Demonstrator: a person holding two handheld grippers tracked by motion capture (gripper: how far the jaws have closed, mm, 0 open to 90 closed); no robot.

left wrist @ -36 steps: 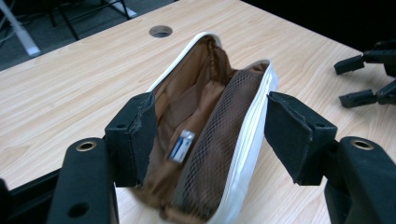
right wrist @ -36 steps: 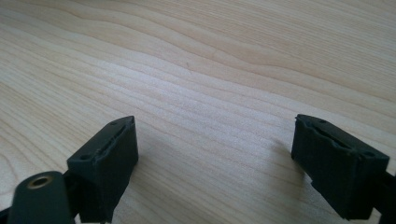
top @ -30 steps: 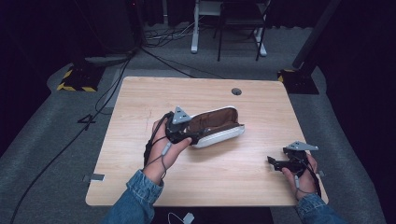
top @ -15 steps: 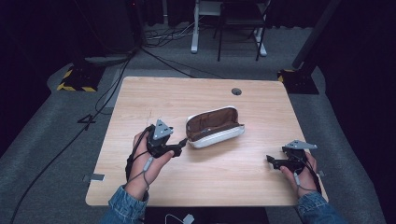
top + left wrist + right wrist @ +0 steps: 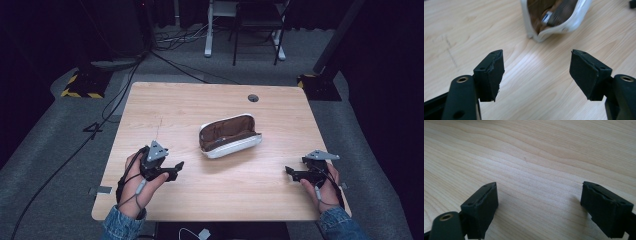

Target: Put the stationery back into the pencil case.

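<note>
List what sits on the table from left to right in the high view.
Left hand-held gripper → open white case with brown lining → right hand-held gripper, all over the wooden table.

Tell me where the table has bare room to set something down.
Bare wood: the far strip between the case and the table's hole, and the near middle between the left tool and right tool. Only the centre is occupied.

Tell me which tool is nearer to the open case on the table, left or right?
Left. The left tool sits just down-left of the case; the right tool is farther off, toward the table's right edge.
</note>
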